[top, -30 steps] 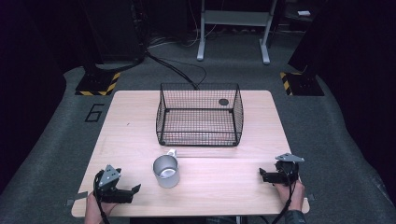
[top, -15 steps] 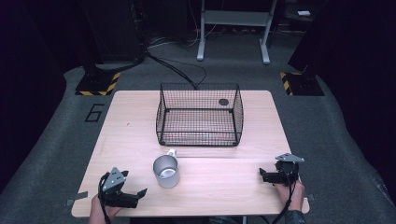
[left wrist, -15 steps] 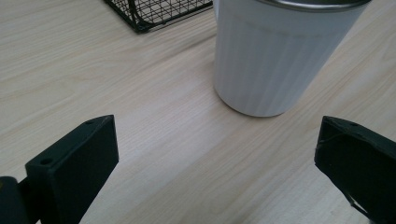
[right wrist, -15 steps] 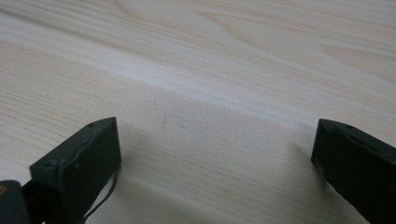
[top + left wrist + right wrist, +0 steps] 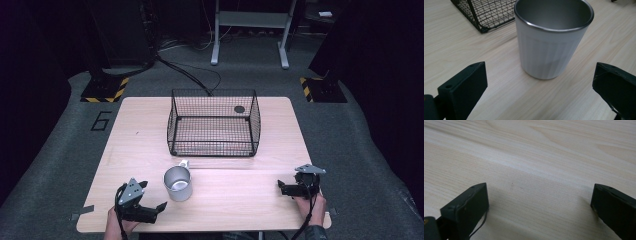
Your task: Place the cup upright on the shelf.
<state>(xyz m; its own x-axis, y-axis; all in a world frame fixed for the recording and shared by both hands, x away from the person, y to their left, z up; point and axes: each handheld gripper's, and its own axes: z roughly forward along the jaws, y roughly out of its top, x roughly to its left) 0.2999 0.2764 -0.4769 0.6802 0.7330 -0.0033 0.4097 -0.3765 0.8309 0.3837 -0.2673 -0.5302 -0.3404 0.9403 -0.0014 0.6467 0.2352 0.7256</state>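
Wooden table [image 5: 240,195], upright metal cup [image 5: 178,183], mouth up, handle toward basket [image 5: 214,122].

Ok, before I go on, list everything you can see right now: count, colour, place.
table: one, light wood, centre of the high view.
basket: one, black wire, far middle of the table, with a small dark disc showing at its far right corner.
cup: one, white outside, metal inside, upright, on the table in front of the basket.
stand: one, grey, on the floor beyond the table.
striped bases: two, black and yellow, on the floor at far left and far right.
left gripper: one, black, open, near left edge, pointing at the cup.
right gripper: one, black, open, near right edge, low over bare wood.
hands: two, at the table's near edge.
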